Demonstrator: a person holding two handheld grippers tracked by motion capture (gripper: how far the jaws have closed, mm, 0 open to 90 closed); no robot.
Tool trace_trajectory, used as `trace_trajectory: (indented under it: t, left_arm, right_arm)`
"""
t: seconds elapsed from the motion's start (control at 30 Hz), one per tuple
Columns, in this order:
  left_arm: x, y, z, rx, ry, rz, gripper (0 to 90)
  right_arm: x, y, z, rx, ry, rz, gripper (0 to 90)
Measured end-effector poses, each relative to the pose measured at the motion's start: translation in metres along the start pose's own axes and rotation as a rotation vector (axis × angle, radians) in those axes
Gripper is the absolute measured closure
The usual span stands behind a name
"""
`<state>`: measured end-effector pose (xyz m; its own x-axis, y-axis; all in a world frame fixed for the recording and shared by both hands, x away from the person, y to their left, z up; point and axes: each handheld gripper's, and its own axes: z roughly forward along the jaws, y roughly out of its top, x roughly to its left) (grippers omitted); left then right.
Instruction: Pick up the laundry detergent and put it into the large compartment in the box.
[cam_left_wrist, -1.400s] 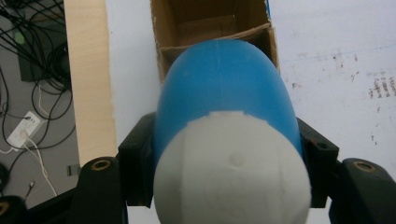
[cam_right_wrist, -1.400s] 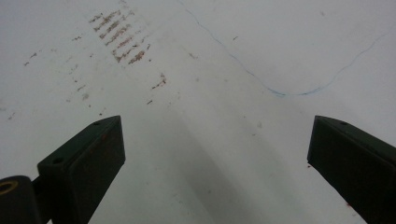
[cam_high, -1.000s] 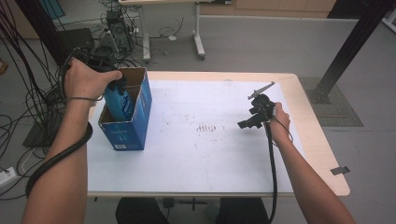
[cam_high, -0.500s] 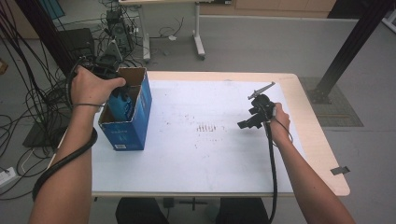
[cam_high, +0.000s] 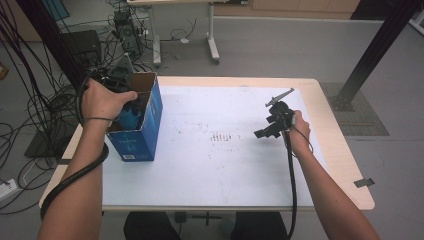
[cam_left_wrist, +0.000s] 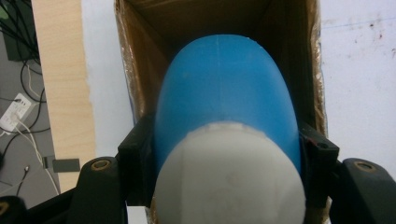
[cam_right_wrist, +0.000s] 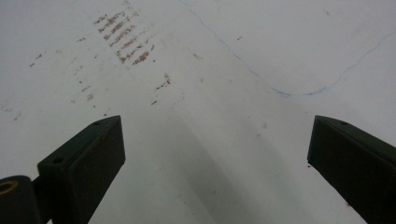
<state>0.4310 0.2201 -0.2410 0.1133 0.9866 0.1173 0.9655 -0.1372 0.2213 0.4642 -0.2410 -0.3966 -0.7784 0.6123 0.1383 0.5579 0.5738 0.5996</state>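
A blue bottle with a white cap (cam_left_wrist: 226, 107) sits clamped between the jaws of my left gripper (cam_left_wrist: 226, 154), cap end toward the camera, its body reaching down into an open blue cardboard box (cam_high: 137, 130). In the high view the left hand covers the gripper at the box's mouth, where the bottle (cam_high: 131, 114) shows as a blue patch. My right gripper (cam_high: 267, 127) hovers over the white sheet at the table's right side, its jaws (cam_right_wrist: 215, 158) spread wide with nothing between them.
The box stands on the left part of a white sheet (cam_high: 225, 160) that covers a wooden table (cam_high: 345, 155). Brown scuff marks (cam_high: 220, 136) dot the sheet's middle. Cables and equipment (cam_high: 75, 55) lie on the floor beyond the table's left edge.
My left hand has sunk, carrying the blue bottle deeper into the box. The right hand and its gripper have stayed where they were.
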Motion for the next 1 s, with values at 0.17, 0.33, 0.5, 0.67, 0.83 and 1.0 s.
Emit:
trace_trajectory:
  t: [0.17,0.33,0.5,0.67,0.83,1.0]
  left_arm:
    - [-0.002,-0.001,0.008,0.017,0.005,0.003,37.1]
    - [-0.002,-0.001,0.014,0.033,0.007,0.004,37.0]
    - [-0.002,-0.002,0.018,0.044,0.015,0.009,37.1]
    - [-0.002,-0.003,0.022,0.05,0.015,0.006,37.1]
    - [-0.003,-0.002,0.023,0.045,0.017,0.004,37.2]
    - [-0.003,-0.002,0.023,0.04,0.013,0.005,37.3]
  right_arm:
    - [0.0,-0.001,-0.001,-0.003,0.002,0.004,3.9]
    - [-0.001,-0.002,-0.001,-0.003,0.003,0.006,3.9]
    - [-0.001,-0.002,0.0,-0.001,0.007,0.009,3.8]
    - [0.0,-0.002,0.0,-0.003,0.007,0.009,3.8]
    - [0.0,-0.002,0.001,0.001,0.01,0.011,3.8]
    - [0.0,-0.002,0.001,-0.001,0.01,0.013,3.8]
